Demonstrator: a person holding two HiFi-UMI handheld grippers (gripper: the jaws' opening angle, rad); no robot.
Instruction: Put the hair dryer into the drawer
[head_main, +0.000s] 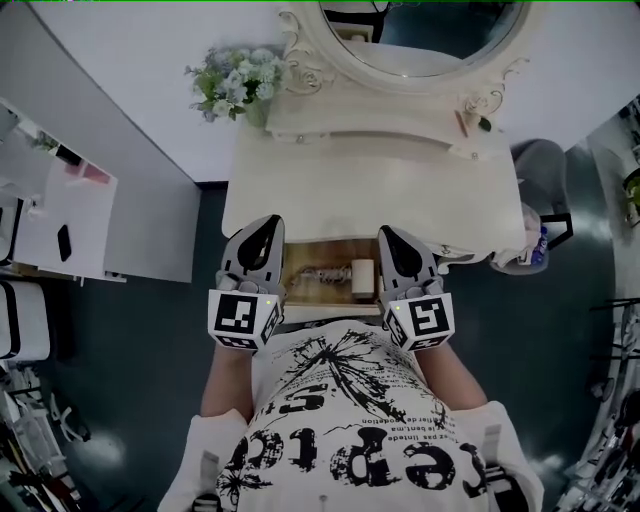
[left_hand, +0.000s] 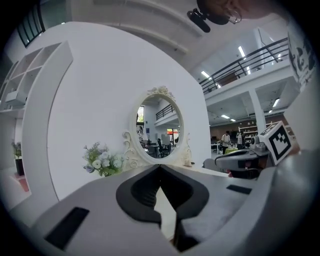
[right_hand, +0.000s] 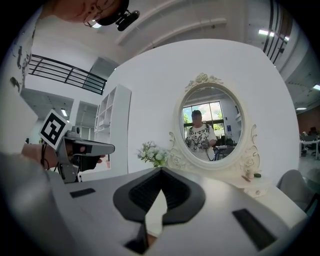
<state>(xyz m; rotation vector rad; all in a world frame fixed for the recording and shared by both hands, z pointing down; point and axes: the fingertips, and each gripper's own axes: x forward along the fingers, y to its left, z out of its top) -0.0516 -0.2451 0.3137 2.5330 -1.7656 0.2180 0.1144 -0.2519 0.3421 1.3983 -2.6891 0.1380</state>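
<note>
Left gripper (head_main: 268, 224), right gripper (head_main: 389, 234) — both closed, empty — flanking wooden drawer (head_main: 330, 250), ornate cream mirror (head_main: 300, 62)

Ahead of the left gripper (head_main: 264, 226), the table (head_main: 370, 175) bears flowers (head_main: 235, 80); past the right gripper (head_main: 393, 234), a mirror (head_main: 420, 40) and small items (head_main: 475, 123).

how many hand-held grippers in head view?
2. The left hand-held gripper is above the open drawer's left end, the right hand-held gripper above its right end. None looks hidden.

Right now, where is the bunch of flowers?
In the head view the bunch of flowers stands at the back left corner of the dressing table, just left of the oval mirror.
</note>
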